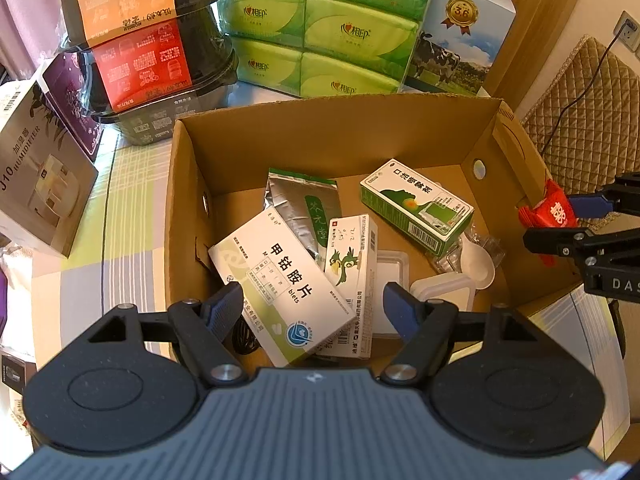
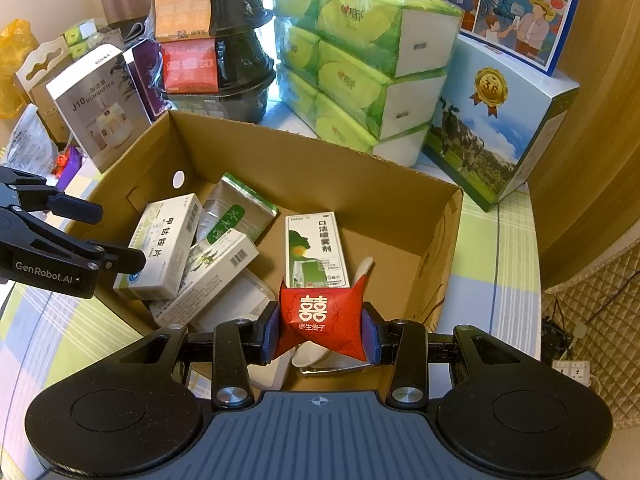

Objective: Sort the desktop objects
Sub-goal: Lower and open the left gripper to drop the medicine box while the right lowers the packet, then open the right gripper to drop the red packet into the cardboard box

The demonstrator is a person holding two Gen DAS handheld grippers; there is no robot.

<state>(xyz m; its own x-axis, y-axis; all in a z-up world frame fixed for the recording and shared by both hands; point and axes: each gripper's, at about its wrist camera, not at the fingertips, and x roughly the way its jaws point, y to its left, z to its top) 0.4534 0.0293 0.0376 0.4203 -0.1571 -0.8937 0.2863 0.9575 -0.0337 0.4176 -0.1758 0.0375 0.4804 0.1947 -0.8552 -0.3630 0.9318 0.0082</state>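
While the cardboard box [image 2: 360, 184] already holds several medicine cartons, the step in hand looks like dropping one more item in. The right gripper [image 2: 322, 330] hangs over the box's near edge, fingers pinched on a red candy packet [image 2: 316, 322]; next it must spread them. The left gripper [image 1: 312, 308] hovers wide apart, empty.

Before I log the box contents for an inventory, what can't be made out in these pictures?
- Black object at the brown cardboard box's near left corner: left wrist view, mostly covered by the large white medicine carton.
- Flat white lidded container: left wrist view, partly behind the left tongs; contents hidden.
- Red foil packet: right wrist view, its sides are pinched in the right tongs.
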